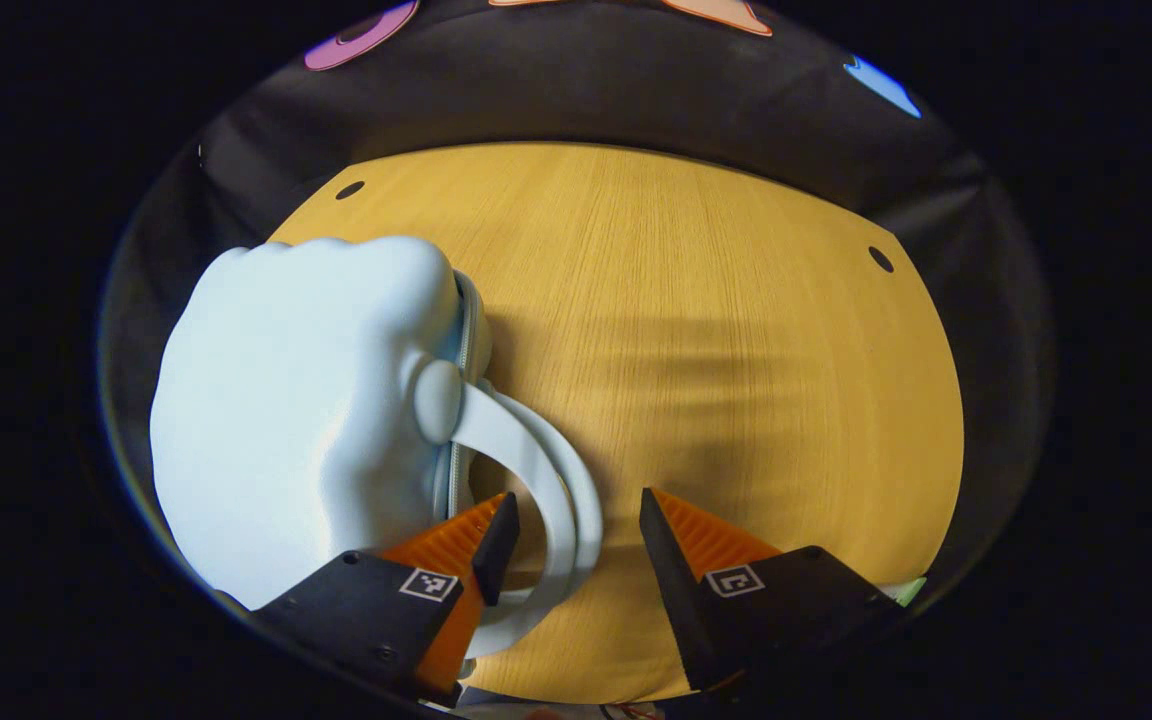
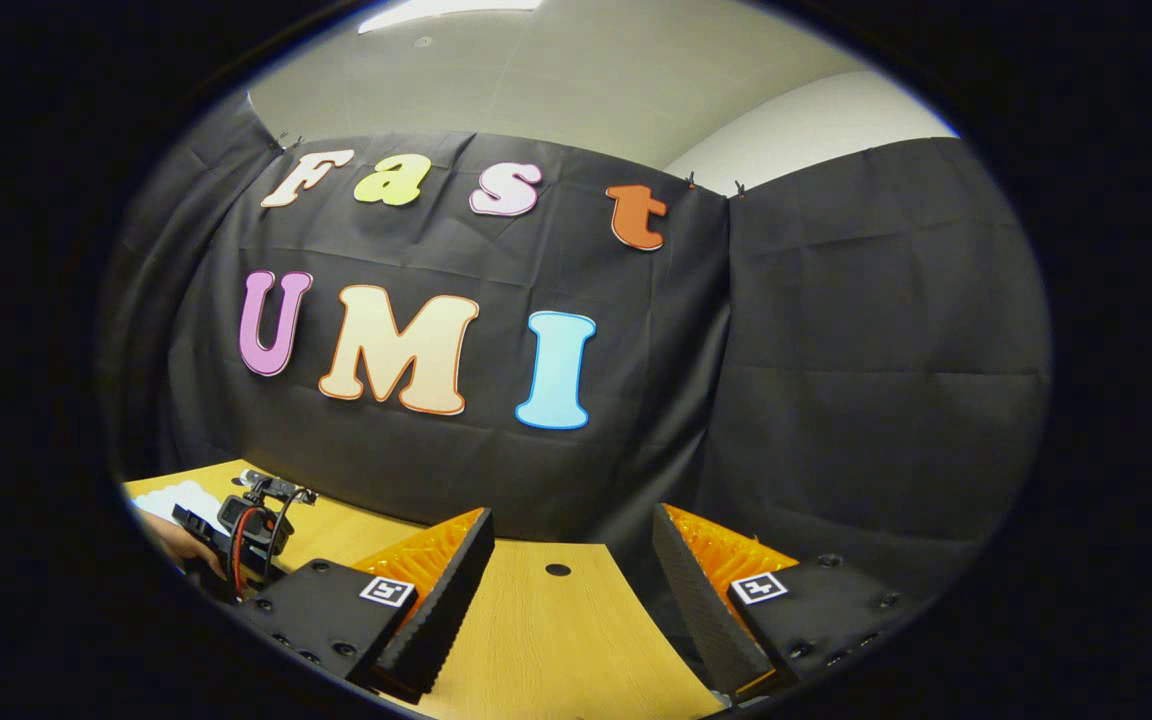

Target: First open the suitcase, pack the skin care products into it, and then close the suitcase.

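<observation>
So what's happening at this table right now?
A person works two hand-held grippers at a wooden table. The left gripper, jaws open, sits at the looped handle of a closed pale blue moulded suitcase, not gripping it. The right gripper is open, raised toward the booth wall.

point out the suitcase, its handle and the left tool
suitcase (image 1: 286,400), left gripper view, on the pale blue shell.
handle (image 1: 536,450), left gripper view, on the curved loop beside the zip edge.
left tool (image 1: 576,535), left gripper view, midway between its open fingertips, which straddle the handle.
</observation>
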